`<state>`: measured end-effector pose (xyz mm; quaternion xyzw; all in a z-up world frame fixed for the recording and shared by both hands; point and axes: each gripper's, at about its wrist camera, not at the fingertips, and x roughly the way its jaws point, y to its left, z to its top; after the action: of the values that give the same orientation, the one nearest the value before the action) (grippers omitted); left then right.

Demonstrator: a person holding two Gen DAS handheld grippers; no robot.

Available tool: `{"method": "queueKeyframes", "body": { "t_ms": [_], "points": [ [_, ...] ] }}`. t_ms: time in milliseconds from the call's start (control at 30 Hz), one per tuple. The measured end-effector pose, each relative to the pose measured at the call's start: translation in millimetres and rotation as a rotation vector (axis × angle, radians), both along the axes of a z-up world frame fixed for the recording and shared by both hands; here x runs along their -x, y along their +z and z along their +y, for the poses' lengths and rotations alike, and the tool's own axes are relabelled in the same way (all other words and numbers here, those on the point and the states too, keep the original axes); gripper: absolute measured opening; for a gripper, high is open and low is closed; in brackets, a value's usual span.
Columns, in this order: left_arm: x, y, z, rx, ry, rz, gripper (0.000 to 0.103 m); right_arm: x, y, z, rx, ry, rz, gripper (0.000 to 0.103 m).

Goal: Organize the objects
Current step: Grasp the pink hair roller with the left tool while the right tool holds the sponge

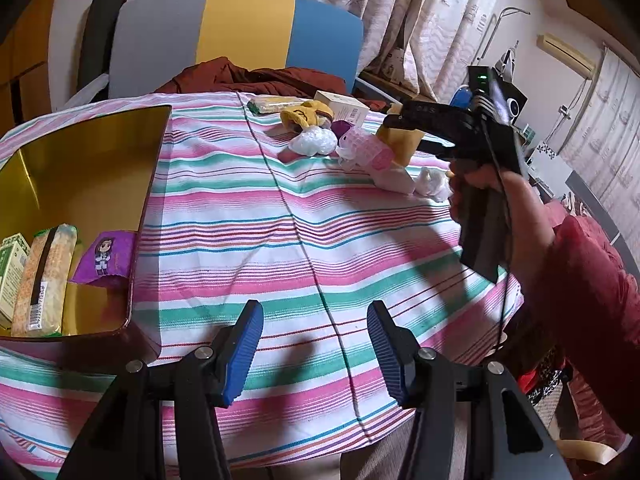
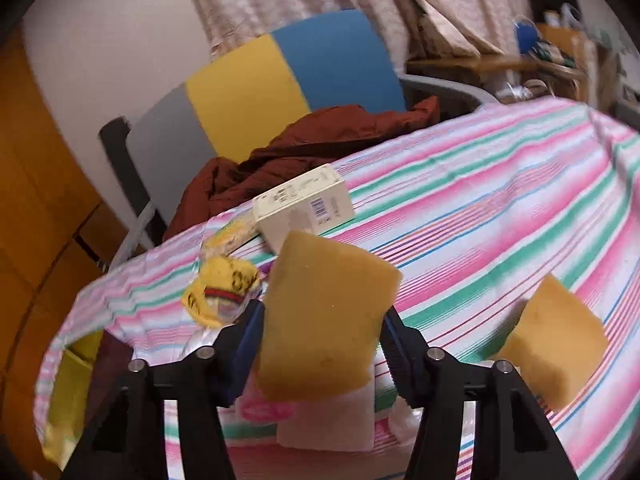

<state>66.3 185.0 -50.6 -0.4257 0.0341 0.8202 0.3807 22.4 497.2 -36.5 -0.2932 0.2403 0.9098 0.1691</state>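
In the right wrist view a yellow sponge (image 2: 324, 300) stands tilted between the blue pads of my right gripper (image 2: 322, 336), which press on both its sides, above the striped tablecloth (image 2: 480, 208). A second yellow sponge (image 2: 556, 344) lies to the right. The left wrist view shows a hand holding that right gripper (image 1: 400, 132) with the sponge (image 1: 404, 148) over a pile of small items at the far side. My left gripper (image 1: 316, 344) hangs open over the cloth with nothing in it, right of a gold tin (image 1: 80, 160).
The tin holds a cracker pack (image 1: 44, 276), a green box (image 1: 10, 272) and a purple packet (image 1: 106, 256). The pile has a white box (image 2: 304, 208), yellow cloth (image 2: 220, 284), white bag (image 1: 314, 140) and pink wrap (image 1: 366, 148). A chair (image 1: 244, 28) with brown clothing stands behind.
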Motion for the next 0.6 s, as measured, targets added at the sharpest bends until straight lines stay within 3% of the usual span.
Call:
{"method": "queueKeyframes", "body": {
  "t_ms": [400, 500, 600],
  "points": [
    [10, 3, -7, -0.039, 0.042, -0.017, 0.055, -61, 8, -102, -0.274, 0.19, 0.092, 0.057],
    [18, 7, -2, -0.055, 0.047, -0.017, 0.058, -72, 4, -110, -0.259, 0.227, 0.09, 0.056],
    [32, 9, 9, -0.1, 0.048, -0.05, 0.06, -84, -3, -95, -0.159, 0.205, 0.094, 0.055]
  ]
}}
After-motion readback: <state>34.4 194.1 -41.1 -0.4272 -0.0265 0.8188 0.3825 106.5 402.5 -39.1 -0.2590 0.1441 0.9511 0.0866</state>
